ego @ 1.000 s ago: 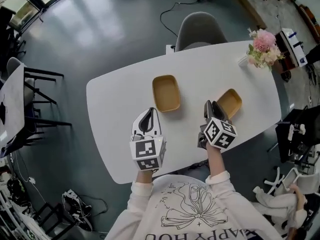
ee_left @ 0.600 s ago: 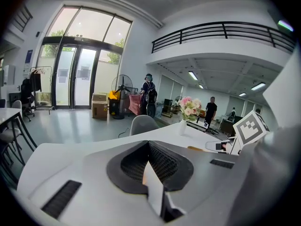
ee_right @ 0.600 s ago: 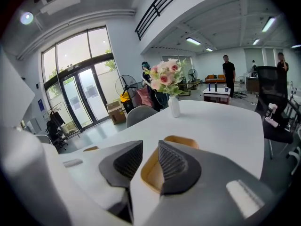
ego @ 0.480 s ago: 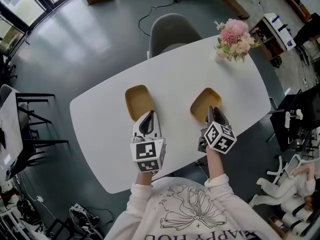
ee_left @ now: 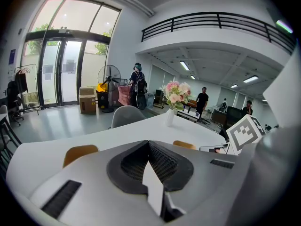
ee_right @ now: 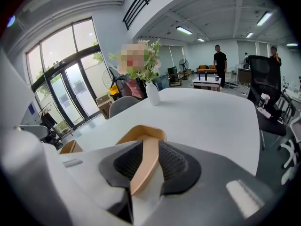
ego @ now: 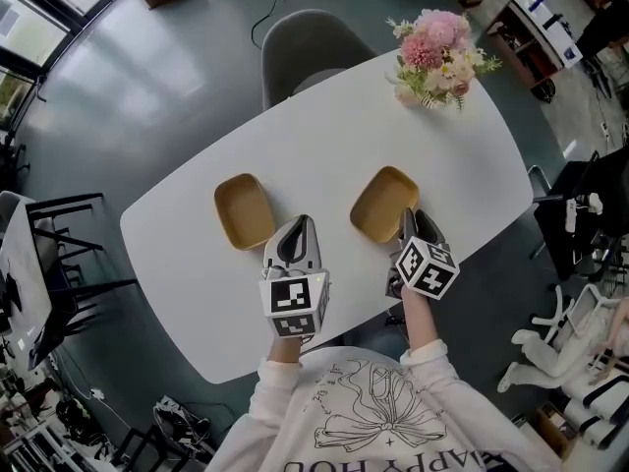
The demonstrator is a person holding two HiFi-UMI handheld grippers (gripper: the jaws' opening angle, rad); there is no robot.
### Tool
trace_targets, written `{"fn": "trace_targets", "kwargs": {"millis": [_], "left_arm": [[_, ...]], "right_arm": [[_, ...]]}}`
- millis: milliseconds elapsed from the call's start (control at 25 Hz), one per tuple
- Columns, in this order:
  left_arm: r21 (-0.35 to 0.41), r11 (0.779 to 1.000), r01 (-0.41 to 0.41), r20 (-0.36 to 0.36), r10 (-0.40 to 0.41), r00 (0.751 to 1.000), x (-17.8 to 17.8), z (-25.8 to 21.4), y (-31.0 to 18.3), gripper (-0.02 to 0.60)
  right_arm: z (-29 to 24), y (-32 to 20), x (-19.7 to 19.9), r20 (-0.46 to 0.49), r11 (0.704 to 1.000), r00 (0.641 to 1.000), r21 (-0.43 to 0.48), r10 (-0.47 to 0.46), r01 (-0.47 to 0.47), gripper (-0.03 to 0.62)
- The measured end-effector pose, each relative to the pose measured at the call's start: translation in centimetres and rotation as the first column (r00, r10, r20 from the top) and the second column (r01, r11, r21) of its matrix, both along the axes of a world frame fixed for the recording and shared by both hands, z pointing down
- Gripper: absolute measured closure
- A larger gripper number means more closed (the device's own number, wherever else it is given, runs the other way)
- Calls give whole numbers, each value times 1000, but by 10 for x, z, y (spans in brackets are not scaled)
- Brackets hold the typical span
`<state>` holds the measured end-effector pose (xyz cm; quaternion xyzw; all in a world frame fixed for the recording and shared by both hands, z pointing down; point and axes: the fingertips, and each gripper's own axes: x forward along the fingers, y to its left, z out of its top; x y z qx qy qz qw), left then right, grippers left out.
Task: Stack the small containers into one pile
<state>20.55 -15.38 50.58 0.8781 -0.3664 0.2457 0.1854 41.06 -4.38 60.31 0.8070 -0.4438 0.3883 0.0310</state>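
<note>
Two shallow tan containers lie on the white table (ego: 324,136). The left container (ego: 244,210) sits alone and also shows at the left in the left gripper view (ee_left: 80,153). The right container (ego: 384,204) has its near rim between the pads of my right gripper (ego: 406,226). In the right gripper view that tan wall (ee_right: 143,161) runs up between the two black pads, and my right gripper (ee_right: 146,166) is shut on it. Between the two containers and nearer me, my left gripper (ego: 295,236) is shut on nothing, its pads (ee_left: 164,164) meeting at the tip.
A vase of pink flowers (ego: 435,49) stands at the table's far right end. A grey chair (ego: 307,47) is tucked in at the far side. Black chairs (ego: 69,244) stand off to the left. People stand far back in the room (ee_right: 219,62).
The head view has swung, so the table and both containers now lie further left and the flowers lie nearer its middle. The right gripper stays at the right container's rim. The left gripper has barely moved.
</note>
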Motion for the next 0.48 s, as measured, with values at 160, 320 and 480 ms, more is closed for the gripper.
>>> {"fn": "trace_targets", "kwargs": {"millis": [160, 320, 480], "left_arm": [[-25, 1000, -5, 25, 5, 1000, 9, 15, 2, 574], [-48, 999, 0, 42, 2, 999, 12, 28, 4, 574], [-64, 998, 5, 56, -1, 998, 14, 37, 6, 574]], "right_arm": [[19, 2, 5, 39, 1000, 999, -21, 1, -1, 468], [33, 2, 3, 70, 999, 998, -34, -8, 10, 468], [46, 0, -1, 90, 998, 996, -60, -28, 34, 468]]}}
